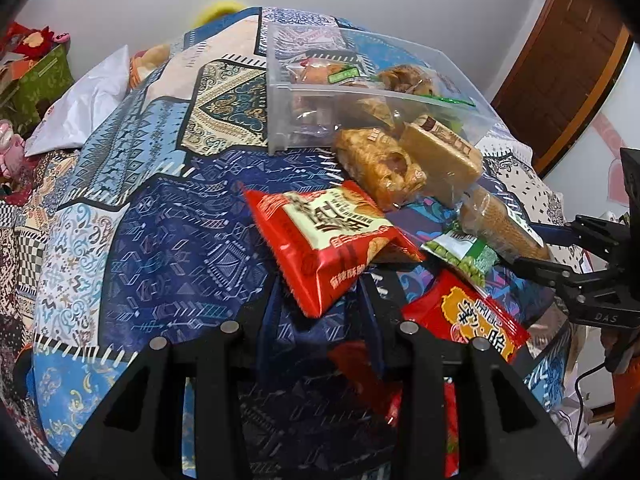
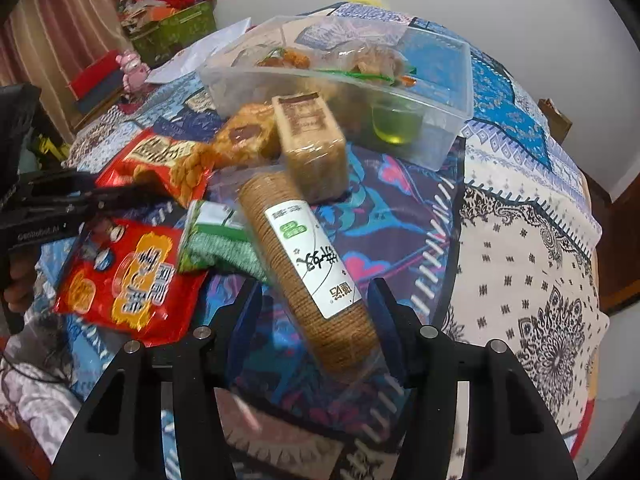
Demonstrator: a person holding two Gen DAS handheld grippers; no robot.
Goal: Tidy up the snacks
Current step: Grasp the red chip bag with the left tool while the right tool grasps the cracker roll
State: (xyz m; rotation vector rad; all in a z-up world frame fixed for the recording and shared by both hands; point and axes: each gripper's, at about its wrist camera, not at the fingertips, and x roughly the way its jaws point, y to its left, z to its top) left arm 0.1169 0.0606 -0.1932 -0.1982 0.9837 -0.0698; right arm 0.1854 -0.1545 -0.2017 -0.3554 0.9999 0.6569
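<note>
Patchwork fabric (image 1: 168, 220) carries a clear rigid plastic bin (image 2: 448, 120) toward its far edge, crinkly wrapped snacks heaped inside. Nearer, the left gripper (image 1: 320, 296) pinches a glossy red snack packet (image 1: 320, 236). The right gripper (image 2: 316, 312) straddles a cylindrical cracker sleeve (image 2: 308, 272); contact is unclear.

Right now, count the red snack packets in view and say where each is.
2. The cream-labelled red packet is clamped in the left gripper, in front of the clear bin. The yellow-lettered red packet lies on the quilt beside it. Others may be hidden underneath.
</note>
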